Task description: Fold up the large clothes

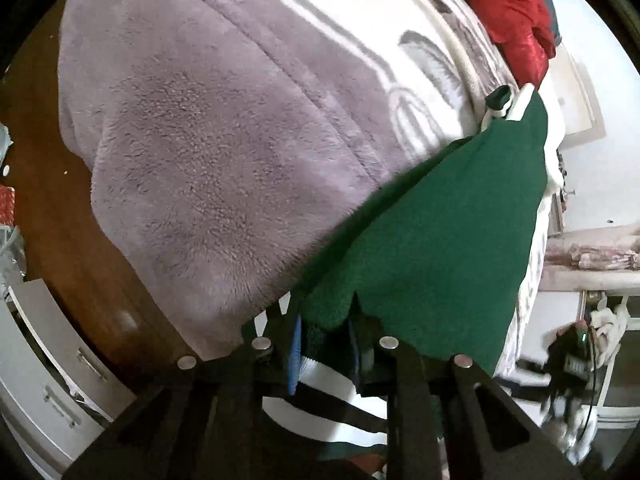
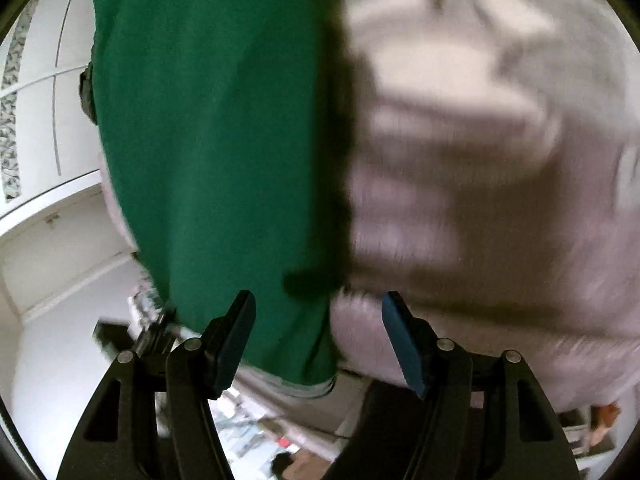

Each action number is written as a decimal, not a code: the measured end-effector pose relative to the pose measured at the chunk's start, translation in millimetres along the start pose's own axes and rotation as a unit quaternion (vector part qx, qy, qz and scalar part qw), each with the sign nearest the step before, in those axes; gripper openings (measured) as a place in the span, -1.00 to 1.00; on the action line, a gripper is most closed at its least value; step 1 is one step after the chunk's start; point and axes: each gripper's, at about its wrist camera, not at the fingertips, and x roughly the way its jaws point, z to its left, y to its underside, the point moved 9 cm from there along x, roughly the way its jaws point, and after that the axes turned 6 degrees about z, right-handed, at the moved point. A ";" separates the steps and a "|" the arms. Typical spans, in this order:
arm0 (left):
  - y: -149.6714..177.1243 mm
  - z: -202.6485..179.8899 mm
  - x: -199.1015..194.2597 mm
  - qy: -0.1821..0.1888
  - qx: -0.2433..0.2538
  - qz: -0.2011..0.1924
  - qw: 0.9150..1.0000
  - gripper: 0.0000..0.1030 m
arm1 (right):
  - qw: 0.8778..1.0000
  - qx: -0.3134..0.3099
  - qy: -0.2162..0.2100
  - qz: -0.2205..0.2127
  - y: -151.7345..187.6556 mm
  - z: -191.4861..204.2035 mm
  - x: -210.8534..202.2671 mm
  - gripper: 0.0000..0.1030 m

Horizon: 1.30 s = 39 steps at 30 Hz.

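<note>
So the bed is covered by a fuzzy lilac fleece blanket (image 1: 208,152) filling most of the left wrist frame. Green knit garment (image 1: 452,236) drapes over its lower right, crumpled red fabric (image 1: 516,12) sits upper right.

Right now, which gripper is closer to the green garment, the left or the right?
Left. The left gripper is shut on the green garment's edge. The right gripper is open, with the garment's hem hanging between its fingers, unclamped.
</note>
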 end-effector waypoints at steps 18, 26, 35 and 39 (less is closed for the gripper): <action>-43.8 -92.7 -77.6 -0.074 0.143 0.029 0.987 0.70 | 0.999 -0.009 0.031 0.004 -3.7 46.1 -19.2 -0.13; -186.4 -251.5 33.1 -0.010 0.278 0.017 0.960 0.72 | 0.987 0.049 0.011 -0.155 -146.6 74.5 -121.6 -0.10; -215.1 -313.0 112.5 0.094 0.310 0.069 0.944 -0.67 | 0.978 0.096 -0.002 -0.183 -182.8 51.9 -122.1 -0.10; -237.5 -277.6 113.2 0.090 0.274 0.081 0.954 -0.67 | 0.976 0.117 -0.001 -0.182 -188.2 24.1 -95.7 -0.10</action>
